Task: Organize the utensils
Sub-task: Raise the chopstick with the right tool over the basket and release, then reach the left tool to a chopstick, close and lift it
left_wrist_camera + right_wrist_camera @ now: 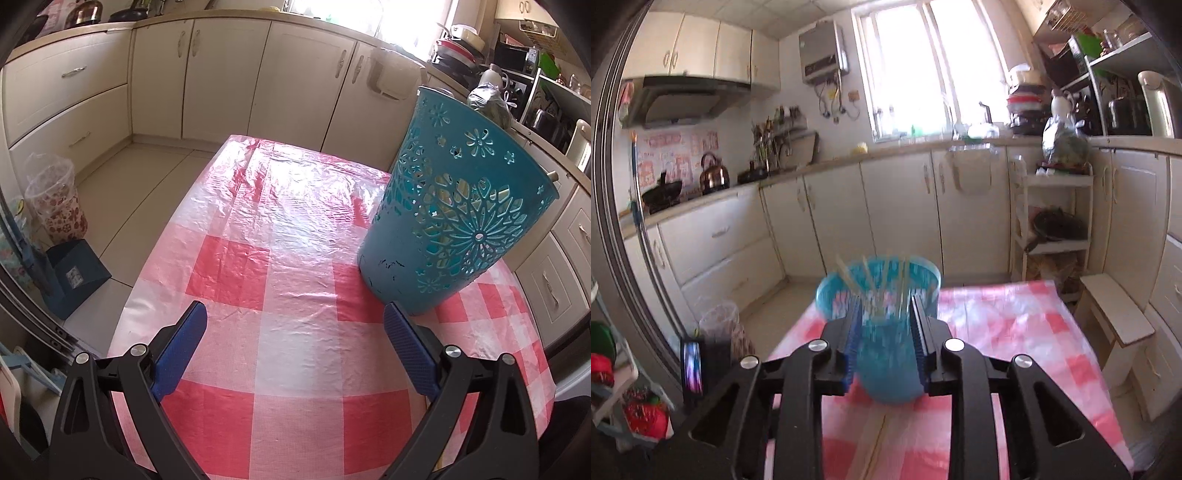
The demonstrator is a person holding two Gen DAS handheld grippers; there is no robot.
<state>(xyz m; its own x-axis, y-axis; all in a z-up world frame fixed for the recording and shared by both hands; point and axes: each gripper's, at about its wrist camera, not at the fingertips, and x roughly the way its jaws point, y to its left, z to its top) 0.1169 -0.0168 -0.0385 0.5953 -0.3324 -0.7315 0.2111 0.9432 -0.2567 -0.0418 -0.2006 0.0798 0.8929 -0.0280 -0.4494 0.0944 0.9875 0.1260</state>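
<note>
basket (458,206) on table (280,280), chopsticks (875,284) inside

From the left wrist I am looking steeply down over the red-checked tablecloth (295,258), close to its surface, facing the lower cabinets (221,74); the teal basket (461,206) is standing near, at the right of my view. From the right wrist I am looking along the fingers at a shallower tilt, facing the window (923,66) and counter, with the same basket (882,295) blurred straight ahead. Both views are sharing the basket, the tablecloth (1015,325) and the cabinet row (886,203).
</note>
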